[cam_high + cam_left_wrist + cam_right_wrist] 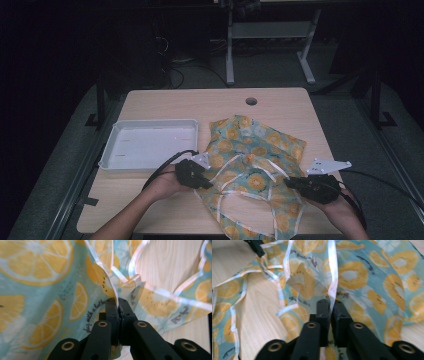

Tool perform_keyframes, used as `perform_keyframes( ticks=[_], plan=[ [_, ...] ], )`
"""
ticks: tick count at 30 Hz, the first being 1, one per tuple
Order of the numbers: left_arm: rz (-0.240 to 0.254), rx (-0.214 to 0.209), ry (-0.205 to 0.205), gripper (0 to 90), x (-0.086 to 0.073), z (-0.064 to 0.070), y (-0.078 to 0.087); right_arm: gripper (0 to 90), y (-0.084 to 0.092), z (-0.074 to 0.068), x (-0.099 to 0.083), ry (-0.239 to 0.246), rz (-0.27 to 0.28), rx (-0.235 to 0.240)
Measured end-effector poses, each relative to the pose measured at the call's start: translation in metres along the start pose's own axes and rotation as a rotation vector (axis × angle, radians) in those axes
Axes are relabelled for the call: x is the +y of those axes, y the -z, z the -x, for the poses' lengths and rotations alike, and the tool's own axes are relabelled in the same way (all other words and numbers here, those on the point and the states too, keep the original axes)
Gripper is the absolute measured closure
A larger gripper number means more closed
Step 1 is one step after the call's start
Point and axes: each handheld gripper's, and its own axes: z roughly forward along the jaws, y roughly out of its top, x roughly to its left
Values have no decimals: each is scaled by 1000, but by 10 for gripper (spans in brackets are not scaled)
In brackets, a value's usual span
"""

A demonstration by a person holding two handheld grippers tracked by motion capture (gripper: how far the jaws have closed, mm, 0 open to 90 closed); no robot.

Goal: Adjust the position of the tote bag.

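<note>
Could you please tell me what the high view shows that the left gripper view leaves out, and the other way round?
The high view takes in the white tray, the right claw and the round hole in the table. The left gripper view brings up the left claw pinching a fold of cloth, and cursive lettering printed on it. Both show the lemon-print cloth and the pale wooden tabletop.

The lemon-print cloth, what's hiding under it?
Under the teal cloth with yellow lemon slices the light wooden table shows through gaps between its white-edged folds. Whatever else lies beneath is covered. Both the left gripper and right gripper pinch the cloth's edges.
</note>
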Motion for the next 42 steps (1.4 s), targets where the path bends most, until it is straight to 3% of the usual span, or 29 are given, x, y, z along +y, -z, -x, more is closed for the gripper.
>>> perform_keyframes(
  ticks=[5,11,18,21,27,31,35,42],
  plan=[
    [84,-30,52,889,0,-4,9,717,8,4,-5,-18,18,3],
    [125,-42,77,892,0,-8,13,582,18,-4,-18,14,8,62],
    [138,-42,87,892,-1,-10,16,544,14,-8,-35,52,-102,112],
    [139,-43,92,892,-2,-10,16,581,10,-8,-36,69,-141,100],
    [137,-55,92,893,-2,-11,16,887,0,-7,-39,69,-200,121],
    [135,-72,98,893,-5,-8,20,896,-1,-12,-38,71,-210,179],
    [149,-67,102,893,-10,-7,30,896,0,-22,-36,105,-184,221],
    [256,-39,112,893,-4,-14,51,896,14,-21,-23,112,-57,168]
  ],
)
